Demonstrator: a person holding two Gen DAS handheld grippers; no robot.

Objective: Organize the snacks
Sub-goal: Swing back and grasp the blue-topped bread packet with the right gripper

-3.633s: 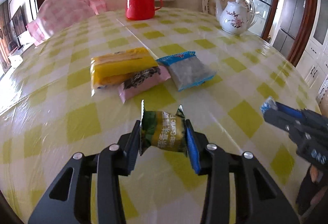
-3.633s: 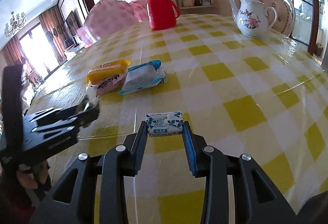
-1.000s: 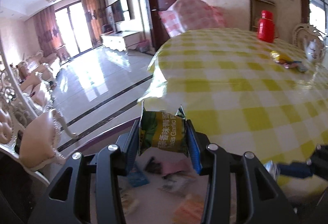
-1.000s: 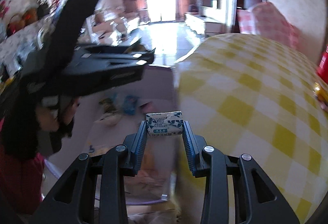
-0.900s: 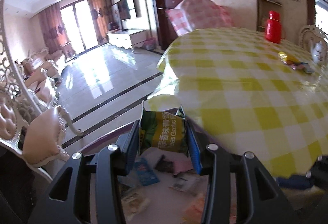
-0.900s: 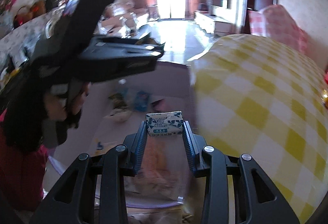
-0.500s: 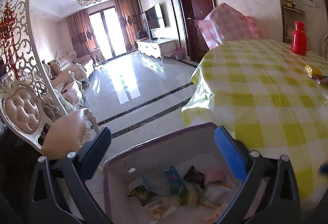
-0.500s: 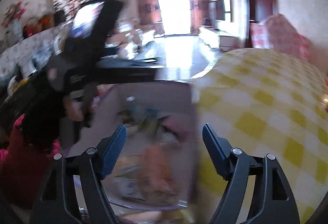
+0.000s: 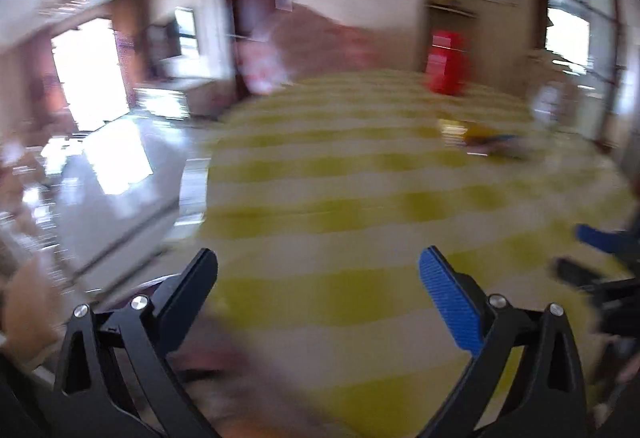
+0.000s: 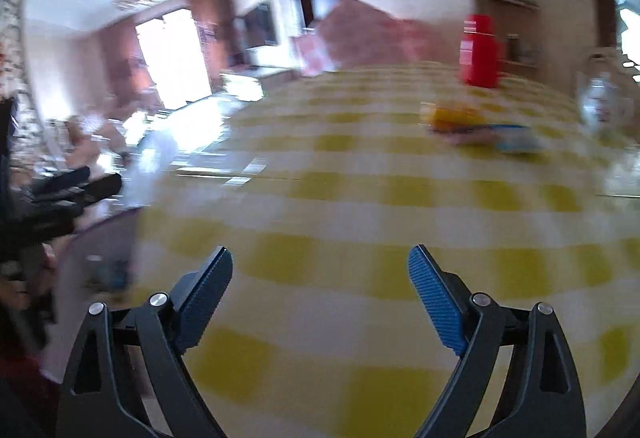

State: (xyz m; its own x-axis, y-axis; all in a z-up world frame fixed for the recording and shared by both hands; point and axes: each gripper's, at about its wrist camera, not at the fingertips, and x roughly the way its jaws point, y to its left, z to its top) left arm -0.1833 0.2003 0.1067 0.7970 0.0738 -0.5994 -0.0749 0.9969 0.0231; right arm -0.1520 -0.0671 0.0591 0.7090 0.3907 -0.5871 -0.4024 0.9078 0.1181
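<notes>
Yellow-checked tabletop [image 10: 360, 197] blurs under both tools, left tool [image 9: 318, 270] and right tool [image 10: 320, 266] gaping wide and empty, so I'd steady them, then aim for the snacks [image 10: 480, 127] piled far across near the red flask [image 10: 480, 53].

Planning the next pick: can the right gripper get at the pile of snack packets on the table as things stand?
Probably yes. The right gripper is open and empty, and only bare checked table lies between it and the snack packets. The view is blurred.
</notes>
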